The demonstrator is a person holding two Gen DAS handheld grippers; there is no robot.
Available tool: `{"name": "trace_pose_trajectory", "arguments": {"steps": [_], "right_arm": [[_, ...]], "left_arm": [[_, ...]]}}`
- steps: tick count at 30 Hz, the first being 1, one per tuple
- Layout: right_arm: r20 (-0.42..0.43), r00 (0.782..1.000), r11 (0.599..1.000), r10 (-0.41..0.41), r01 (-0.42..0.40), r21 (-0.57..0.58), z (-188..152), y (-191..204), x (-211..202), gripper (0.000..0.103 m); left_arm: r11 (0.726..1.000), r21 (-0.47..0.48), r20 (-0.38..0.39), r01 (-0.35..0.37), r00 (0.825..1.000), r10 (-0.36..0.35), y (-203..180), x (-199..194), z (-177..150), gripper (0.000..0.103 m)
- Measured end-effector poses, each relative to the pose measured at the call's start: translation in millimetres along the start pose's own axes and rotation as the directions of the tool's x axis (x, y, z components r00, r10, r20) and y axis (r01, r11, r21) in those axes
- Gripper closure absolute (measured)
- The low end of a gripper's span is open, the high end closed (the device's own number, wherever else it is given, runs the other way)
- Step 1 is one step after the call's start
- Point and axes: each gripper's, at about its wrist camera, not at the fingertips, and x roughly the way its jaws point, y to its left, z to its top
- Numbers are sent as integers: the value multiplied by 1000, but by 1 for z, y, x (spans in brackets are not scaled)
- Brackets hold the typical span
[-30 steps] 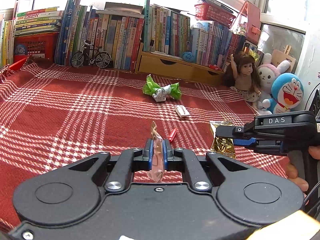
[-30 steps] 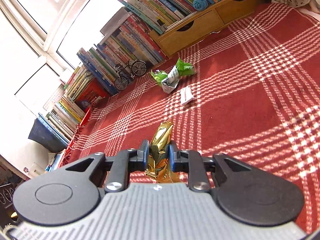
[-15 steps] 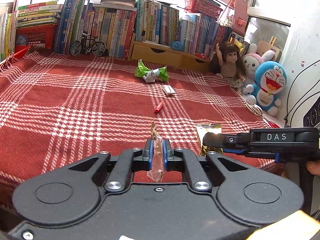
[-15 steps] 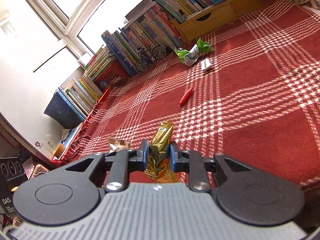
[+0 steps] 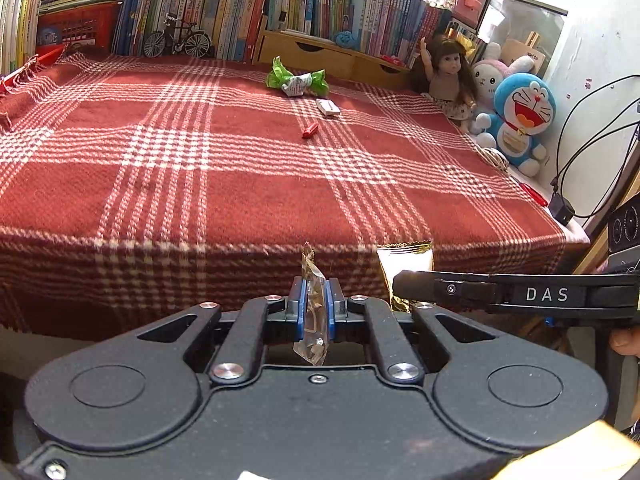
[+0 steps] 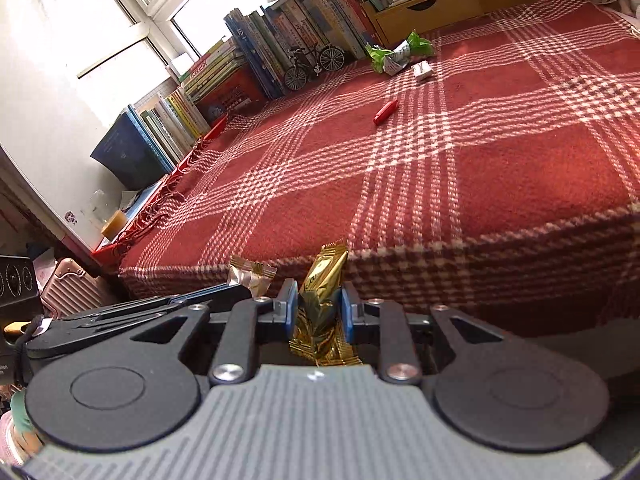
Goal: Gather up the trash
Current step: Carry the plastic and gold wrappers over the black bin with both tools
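Observation:
My left gripper [image 5: 316, 292] is shut on a clear candy wrapper [image 5: 310, 264], held upright just off the front edge of the red plaid tablecloth [image 5: 240, 184]. Beside it on the right, my right gripper [image 6: 318, 304] is shut on a crumpled gold wrapper [image 6: 324, 276], also seen side-on as the gold wrapper [image 5: 404, 258]. Still lying on the cloth far back are a green wrapper [image 5: 296, 80], a small white packet [image 5: 328, 107] and a small red wrapper [image 5: 310, 131].
Rows of books [image 5: 224, 12], a toy bicycle [image 5: 176, 40] and a wooden drawer unit [image 5: 320, 54] line the back. A doll [image 5: 448, 76] and plush toys [image 5: 524, 120] sit at the right edge, cables [image 5: 580, 160] beyond. A pink suitcase [image 6: 72, 288] stands lower left.
Both grippers have drawn back from over the cloth to beyond its front edge, each still holding its wrapper. The table items now look farther away.

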Motion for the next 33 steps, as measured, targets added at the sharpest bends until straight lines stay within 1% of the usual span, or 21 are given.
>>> {"name": "trace_pose_trajectory", "arguments": {"steps": [4, 9, 13, 19, 28, 33], "right_arm": [[-50, 998, 1000, -24, 24, 4, -18, 0, 0, 74], [-142, 987, 997, -72, 72, 0, -38, -2, 9, 74], [-206, 974, 995, -95, 97, -3, -51, -5, 18, 73], [-266, 956, 991, -127, 130, -4, -60, -8, 29, 73], [-324, 935, 989, -141, 149, -2, -66, -12, 39, 73], [-347, 927, 988, -143, 153, 2, -67, -14, 44, 73]], "left_arm": [[1000, -5, -46, -9, 999, 9, 3, 0, -15, 94], [1000, -9, -124, -22, 992, 21, 8, 8, -31, 94], [999, -10, -201, -44, 979, 41, 11, 21, -42, 93], [999, -20, -292, -43, 956, 36, 11, 38, -51, 92], [999, 10, -376, -41, 926, 42, 6, 55, -58, 90], [999, 18, -404, -42, 914, 46, 5, 61, -61, 90]]}}
